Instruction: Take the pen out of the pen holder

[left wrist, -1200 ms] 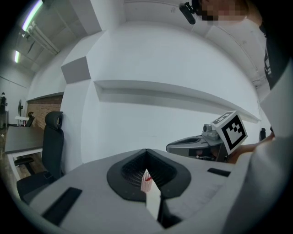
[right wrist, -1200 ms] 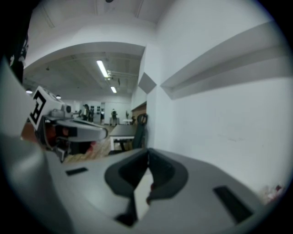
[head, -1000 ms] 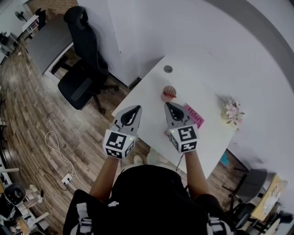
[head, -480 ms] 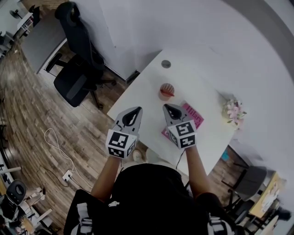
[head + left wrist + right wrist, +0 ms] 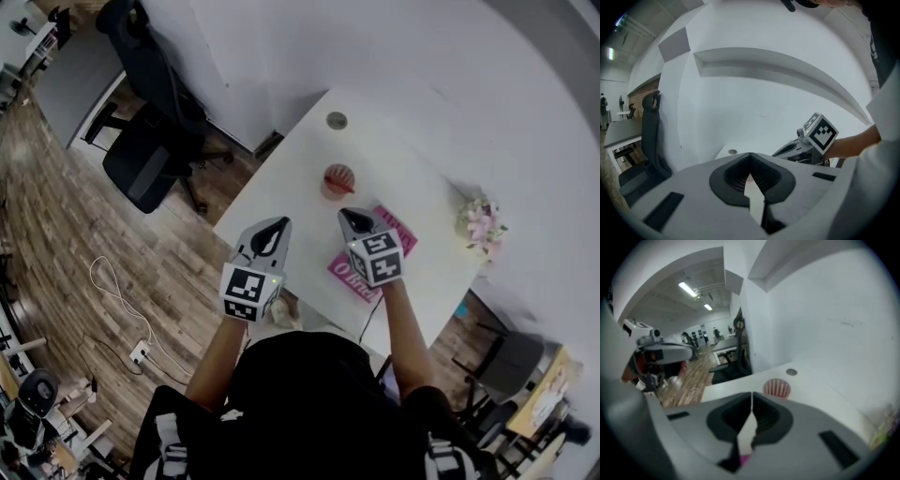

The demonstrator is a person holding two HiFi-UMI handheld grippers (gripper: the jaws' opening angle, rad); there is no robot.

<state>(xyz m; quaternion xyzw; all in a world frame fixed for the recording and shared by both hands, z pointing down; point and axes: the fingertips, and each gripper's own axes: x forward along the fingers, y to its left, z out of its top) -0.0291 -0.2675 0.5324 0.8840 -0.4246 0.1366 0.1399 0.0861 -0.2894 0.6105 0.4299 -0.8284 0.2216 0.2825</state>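
Observation:
The pen holder [image 5: 338, 178] is a small red-and-white ribbed cup standing on the white desk [image 5: 291, 202]; it also shows in the right gripper view [image 5: 776, 388]. I cannot make out a pen in it. My right gripper [image 5: 347, 216] hovers just in front of the holder, above a pink book [image 5: 354, 277], shut with nothing between its jaws [image 5: 752, 394]. My left gripper [image 5: 278, 223] hangs over the desk's near-left edge, also shut and empty [image 5: 750, 154]. From the left gripper view, the right gripper [image 5: 801, 146] appears at the right.
A pot of pink flowers [image 5: 479, 225] stands at the desk's right end, and a round cable grommet [image 5: 337, 120] sits at the far side. A black office chair [image 5: 141, 141] stands on the wooden floor to the left. White walls run behind the desk.
Both grippers have sunk toward the desk, the right one more, tipping further downward over the pink book. Both remain shut.

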